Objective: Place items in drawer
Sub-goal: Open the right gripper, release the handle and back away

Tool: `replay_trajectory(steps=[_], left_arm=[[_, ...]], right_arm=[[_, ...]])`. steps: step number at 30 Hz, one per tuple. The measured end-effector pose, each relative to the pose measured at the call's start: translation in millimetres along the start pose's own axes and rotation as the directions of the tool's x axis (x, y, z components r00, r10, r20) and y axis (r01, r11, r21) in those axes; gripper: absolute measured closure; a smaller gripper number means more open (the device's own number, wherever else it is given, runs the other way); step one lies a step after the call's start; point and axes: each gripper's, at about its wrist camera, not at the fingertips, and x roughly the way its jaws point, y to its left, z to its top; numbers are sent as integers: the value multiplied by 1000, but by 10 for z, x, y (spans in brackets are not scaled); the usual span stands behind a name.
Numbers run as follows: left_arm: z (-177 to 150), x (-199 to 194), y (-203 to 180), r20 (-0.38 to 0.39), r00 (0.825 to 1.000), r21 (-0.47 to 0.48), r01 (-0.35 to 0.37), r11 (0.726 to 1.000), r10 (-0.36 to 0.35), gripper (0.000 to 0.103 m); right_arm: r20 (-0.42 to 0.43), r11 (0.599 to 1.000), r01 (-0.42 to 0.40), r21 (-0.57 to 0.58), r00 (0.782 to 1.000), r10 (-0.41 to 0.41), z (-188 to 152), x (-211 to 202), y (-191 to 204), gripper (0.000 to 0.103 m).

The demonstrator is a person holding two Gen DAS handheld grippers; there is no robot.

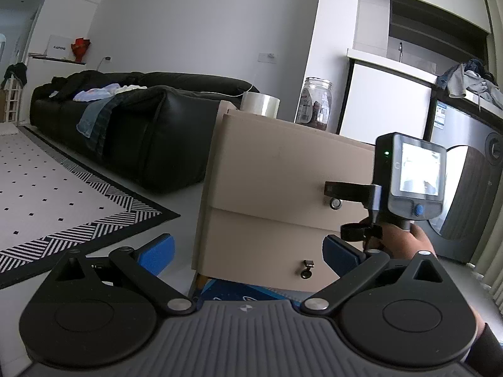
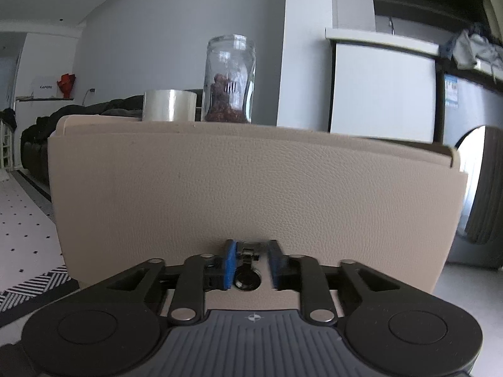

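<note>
Right tool (image 2: 250, 267), lower centre of its view, has blue pads set either side of the small metal ring pull (image 2: 248, 278) on the beige leather-textured drawer front (image 2: 251, 188), narrowly parted, not pinching it. Left tool (image 1: 248, 251) spread wide, empty. Clear tape roll (image 2: 169, 105) and glass jar (image 2: 229, 78) stand atop the cabinet, upper centre

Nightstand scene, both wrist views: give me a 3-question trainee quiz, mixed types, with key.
1. True or false: the right gripper has its fingers either side of the top drawer's ring pull.
2. Multiple choice: what stands on the nightstand beside the glass jar? A) roll of clear tape B) mug C) book
3. Fill in: the left gripper is ____ and holds nothing.

Key: 1 true; 2 A, the tape roll; 3 open.
</note>
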Motion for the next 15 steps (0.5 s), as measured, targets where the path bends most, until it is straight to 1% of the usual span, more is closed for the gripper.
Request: replay_trajectory(steps=[3,5,9,12,15], left_arm=[[4,3,0,-2,1000,-9,4,1000,-4,0],[5,9,-15,-3,1000,-4,1,1000,-1,0],[13,18,-48,-6,1000,0,6,1000,-6,0],[17,30,-69,-13,1000,2,4,1000,-4,0],[31,26,-108,-4,1000,22,-11,1000,12,0]], right_arm=[[-4,1000,-3,6,1000,3,-1,-27,-25,70],[-11,1000,0,6,1000,0,-3,-49,-26,67],[6,1000,1,2,1000,-1,7,-115,-28,58],[9,1000,-3,13,1000,3,24,-145,-61,58],[8,1000,-10,23,1000,10,42,-167,-90,58]])
